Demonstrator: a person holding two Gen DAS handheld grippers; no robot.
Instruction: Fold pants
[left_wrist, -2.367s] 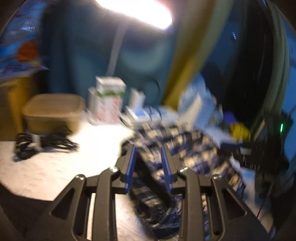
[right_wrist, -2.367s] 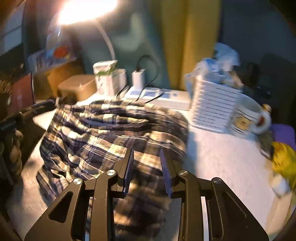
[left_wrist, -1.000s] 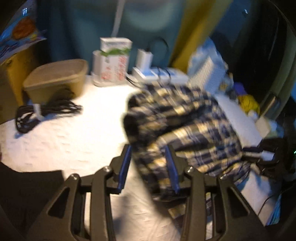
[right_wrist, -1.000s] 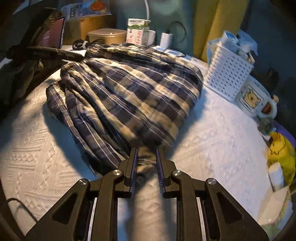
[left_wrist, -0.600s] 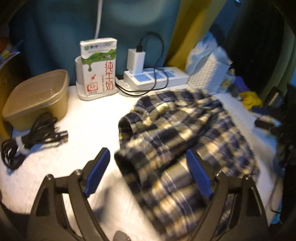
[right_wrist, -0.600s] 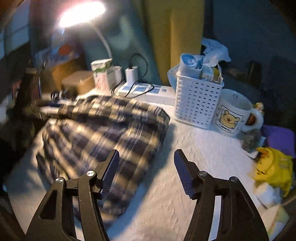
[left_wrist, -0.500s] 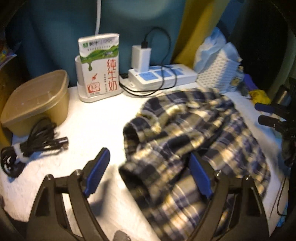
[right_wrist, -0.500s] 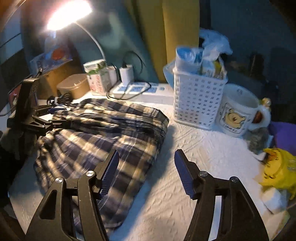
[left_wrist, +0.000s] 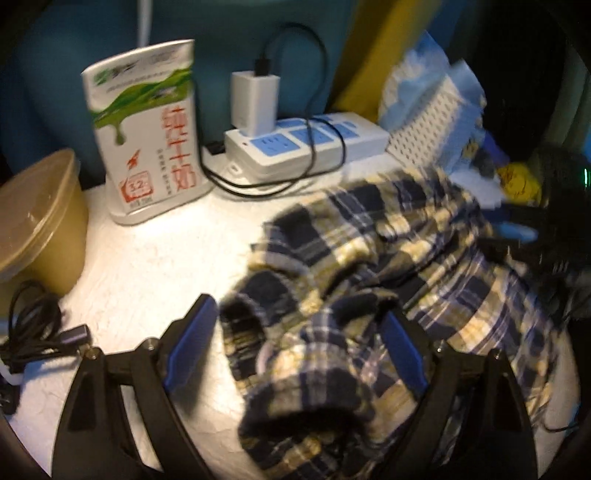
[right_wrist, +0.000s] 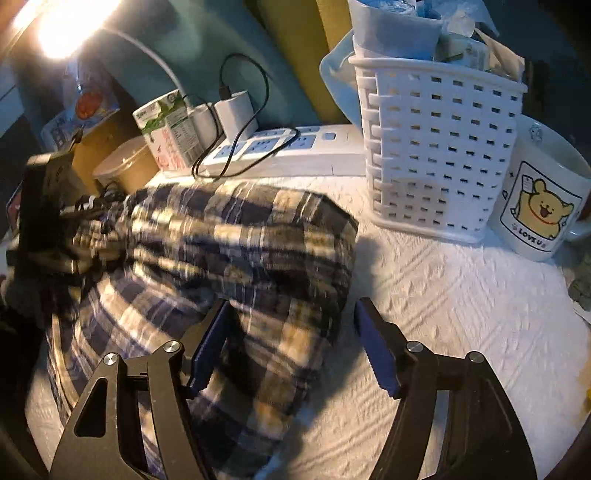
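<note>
The navy and cream plaid pants (left_wrist: 369, 295) lie bunched in a folded heap on the white textured cloth (left_wrist: 147, 273). My left gripper (left_wrist: 295, 325) is open, its blue-padded fingers spread on either side of the heap's near left end. In the right wrist view the pants (right_wrist: 229, 251) fill the left half. My right gripper (right_wrist: 291, 325) is open, with the heap's right edge between its fingers. The left gripper (right_wrist: 44, 206) shows at the far left of the right wrist view, and the right gripper shows dark at the right edge of the left wrist view (left_wrist: 546, 251).
Along the back stand a milk carton (left_wrist: 147, 129), a power strip (left_wrist: 306, 144) with a white charger (left_wrist: 255, 103) and black cable, a tan lidded container (left_wrist: 33, 218) and a coiled black cable (left_wrist: 33, 332). A white basket (right_wrist: 439, 155) and bear mug (right_wrist: 539, 203) stand at the right.
Both grippers were shut on the pants a second ago, then let go and opened. Both have since moved closer and lower over the heap.
</note>
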